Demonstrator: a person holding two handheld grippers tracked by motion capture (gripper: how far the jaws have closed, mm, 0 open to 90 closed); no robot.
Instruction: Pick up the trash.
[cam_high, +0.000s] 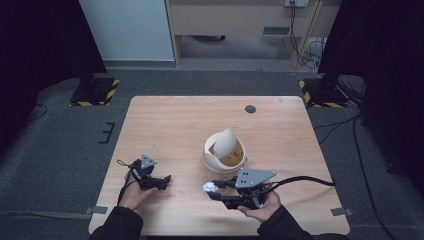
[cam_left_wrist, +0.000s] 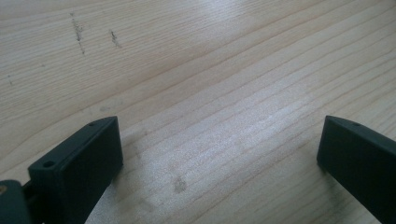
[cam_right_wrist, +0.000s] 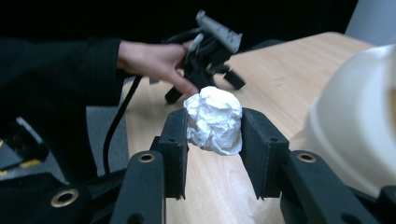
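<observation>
A crumpled white paper ball (cam_right_wrist: 214, 120) is pinched between the two black jaws of my right gripper (cam_right_wrist: 212, 140), which is shut on it and held above the table. From above, the paper ball (cam_high: 209, 187) and right gripper (cam_high: 214, 191) sit just in front of a small cream bin (cam_high: 223, 152) whose swing lid is tipped up. The bin's rounded wall (cam_right_wrist: 355, 130) fills the right side of the right gripper view. My left gripper (cam_high: 167, 180) rests near the table's front left, jaws wide apart over bare wood (cam_left_wrist: 219, 140).
The wooden table (cam_high: 175, 125) has a dark round grommet (cam_high: 250, 109) near its far edge. Cables trail from both grippers toward the front edge. Grey carpet, stand bases with yellow-black stripes (cam_high: 95, 92) and a cabinet lie beyond the table.
</observation>
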